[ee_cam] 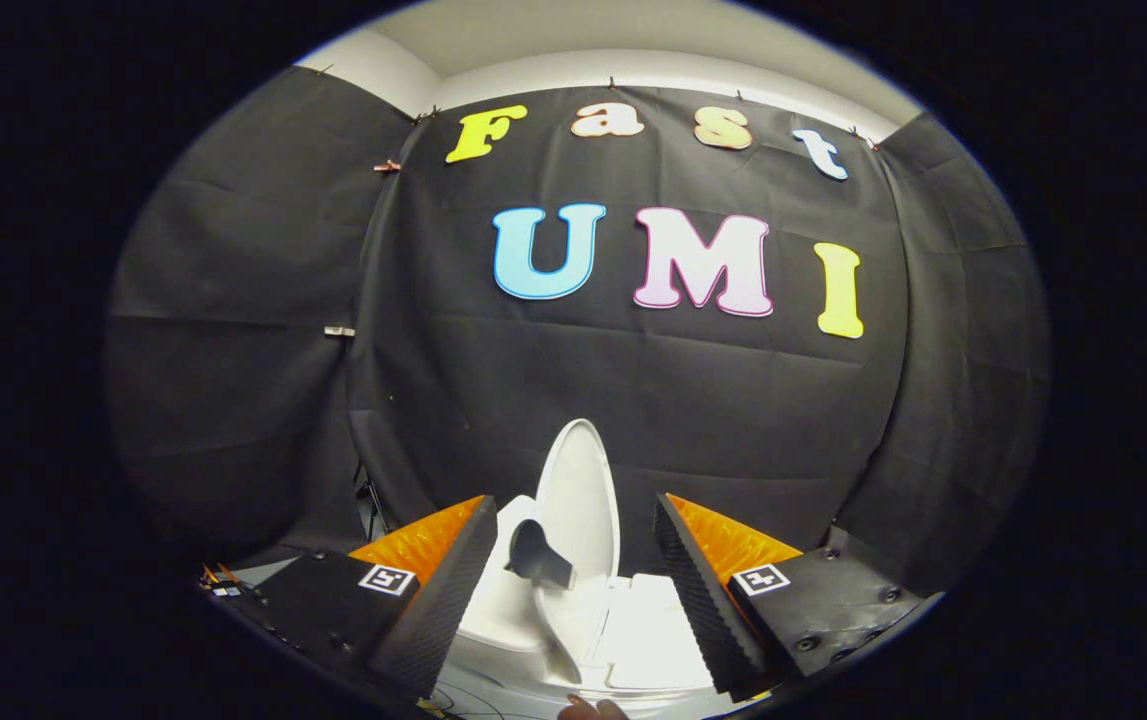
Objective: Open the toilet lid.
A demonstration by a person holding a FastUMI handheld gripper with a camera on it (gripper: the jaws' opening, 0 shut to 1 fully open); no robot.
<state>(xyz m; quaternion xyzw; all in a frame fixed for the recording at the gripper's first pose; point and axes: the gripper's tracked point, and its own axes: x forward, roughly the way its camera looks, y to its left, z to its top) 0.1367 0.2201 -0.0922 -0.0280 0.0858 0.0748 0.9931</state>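
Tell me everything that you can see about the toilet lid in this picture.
The toilet lid is white, smooth and oval, and looks like glossy plastic. It stands raised, close to upright and a little tilted, already lifted off the white toilet below it. It rises between the two fingers of the open claw and beyond them, against the black cloth wall. Neither finger touches it. A dark grey piece sits against its lower part; I cannot tell what it is.
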